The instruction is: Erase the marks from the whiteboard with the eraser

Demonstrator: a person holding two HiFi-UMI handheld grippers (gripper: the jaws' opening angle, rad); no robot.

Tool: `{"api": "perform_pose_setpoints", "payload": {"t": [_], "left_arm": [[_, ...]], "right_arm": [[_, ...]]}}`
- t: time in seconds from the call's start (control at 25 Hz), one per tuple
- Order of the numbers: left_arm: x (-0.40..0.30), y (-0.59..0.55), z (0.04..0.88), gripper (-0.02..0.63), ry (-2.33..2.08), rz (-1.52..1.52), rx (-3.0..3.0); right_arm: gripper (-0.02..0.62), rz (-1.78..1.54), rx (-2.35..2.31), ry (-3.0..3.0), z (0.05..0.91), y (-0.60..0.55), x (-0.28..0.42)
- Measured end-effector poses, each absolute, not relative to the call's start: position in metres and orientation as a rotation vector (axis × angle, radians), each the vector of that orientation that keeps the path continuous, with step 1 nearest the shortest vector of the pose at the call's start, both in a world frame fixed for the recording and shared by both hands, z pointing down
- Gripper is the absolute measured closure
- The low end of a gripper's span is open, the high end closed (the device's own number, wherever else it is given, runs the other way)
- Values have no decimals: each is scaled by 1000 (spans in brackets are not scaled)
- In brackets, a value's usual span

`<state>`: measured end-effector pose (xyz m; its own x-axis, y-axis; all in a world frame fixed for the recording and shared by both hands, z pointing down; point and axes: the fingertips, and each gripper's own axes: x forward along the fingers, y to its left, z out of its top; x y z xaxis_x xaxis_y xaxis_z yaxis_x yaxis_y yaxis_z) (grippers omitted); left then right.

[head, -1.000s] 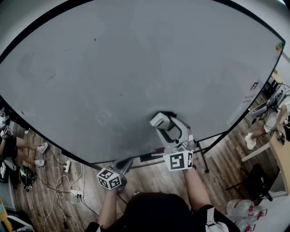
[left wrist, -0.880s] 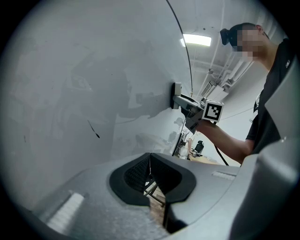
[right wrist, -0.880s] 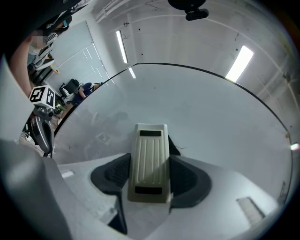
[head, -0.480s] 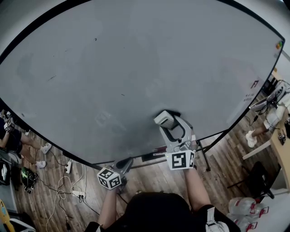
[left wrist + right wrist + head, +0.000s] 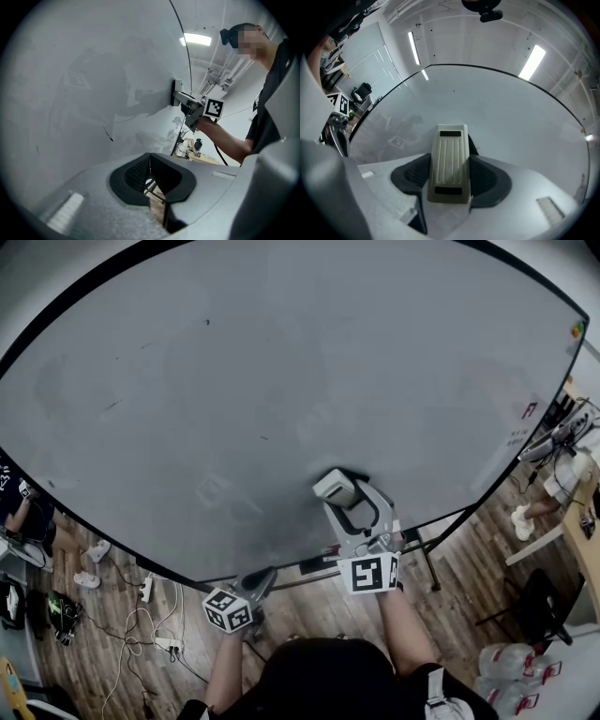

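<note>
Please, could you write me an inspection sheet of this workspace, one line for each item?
Surface: whiteboard mostly clean; a few short dark marks on it.
Job's things: eraser flat against the board's lower part.
Clutter: bottles on the floor, right.
Grippers: right gripper shut on the eraser; left gripper shut, empty, near the board's bottom edge.
Cables: cables and power strip on the floor, left.
Surroundings: wooden floor; seated people at left; desk at right.

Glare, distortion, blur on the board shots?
Head view: heavy fisheye bows the whiteboard frame; lighting even, no hotspot. Left gripper view: glossy board shows a dim reflection beside the right gripper. Right gripper view: eraser sharp, corners vignetted.
</note>
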<state>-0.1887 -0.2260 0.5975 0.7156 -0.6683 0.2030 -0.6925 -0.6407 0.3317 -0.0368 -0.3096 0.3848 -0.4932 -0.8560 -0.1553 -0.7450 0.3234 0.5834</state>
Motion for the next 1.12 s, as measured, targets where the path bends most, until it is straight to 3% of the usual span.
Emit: {"api": "perform_pose_setpoints", "payload": {"t": [1.12], "left_arm": [[-223,-215,595,594,-1090,80,2516]], "right_arm": [[341,-954,1264,-2508,395,-283,-129]]}}
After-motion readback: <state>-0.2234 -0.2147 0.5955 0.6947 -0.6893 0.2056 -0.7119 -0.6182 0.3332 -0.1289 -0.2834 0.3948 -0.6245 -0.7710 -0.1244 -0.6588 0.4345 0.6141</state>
